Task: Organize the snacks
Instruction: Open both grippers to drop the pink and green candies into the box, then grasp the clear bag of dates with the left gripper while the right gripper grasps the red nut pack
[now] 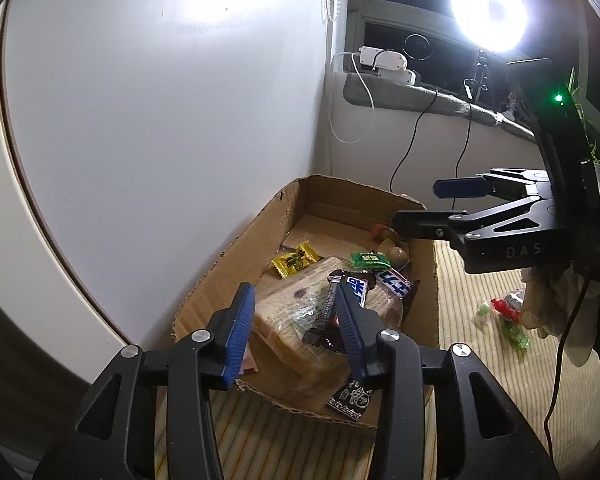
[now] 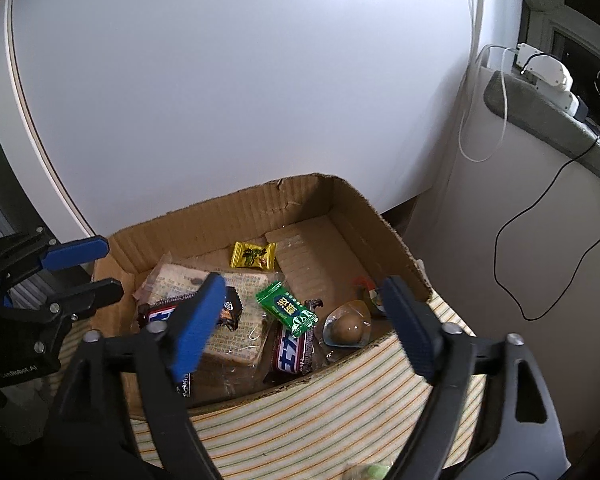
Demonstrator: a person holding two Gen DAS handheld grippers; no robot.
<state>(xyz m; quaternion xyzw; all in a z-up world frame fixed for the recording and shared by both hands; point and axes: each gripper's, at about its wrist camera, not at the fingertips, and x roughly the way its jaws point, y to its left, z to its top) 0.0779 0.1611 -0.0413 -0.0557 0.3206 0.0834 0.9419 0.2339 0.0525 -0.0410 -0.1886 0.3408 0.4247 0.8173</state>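
Note:
An open cardboard box [image 1: 220, 264] [image 2: 228, 216] holds snacks: a yellow candy [image 1: 296, 260] [image 2: 254, 255], a green candy [image 1: 370, 260] [image 2: 286, 307], blue-and-white chocolate bars [image 1: 396, 284] [image 2: 290, 354], a flat cracker pack [image 1: 284, 316] [image 2: 240, 336] and a brown packed egg [image 2: 348, 326]. My left gripper [image 1: 294, 292] [image 2: 104, 268] is open over the cracker pack. A dark bar [image 1: 324, 312] leans by its right finger without being clamped. My right gripper [image 2: 304, 284] [image 1: 428, 208] hangs wide open above the box's near side with nothing between its fingers.
The box sits on a striped mat [image 2: 300, 420] against a white wall. Several loose candies [image 1: 504, 316] lie on the mat to the box's right. A black wrapper [image 1: 350, 398] rests at the box's near edge. Cables hang from a sill [image 1: 420, 96]; a bright lamp [image 1: 488, 4] glares.

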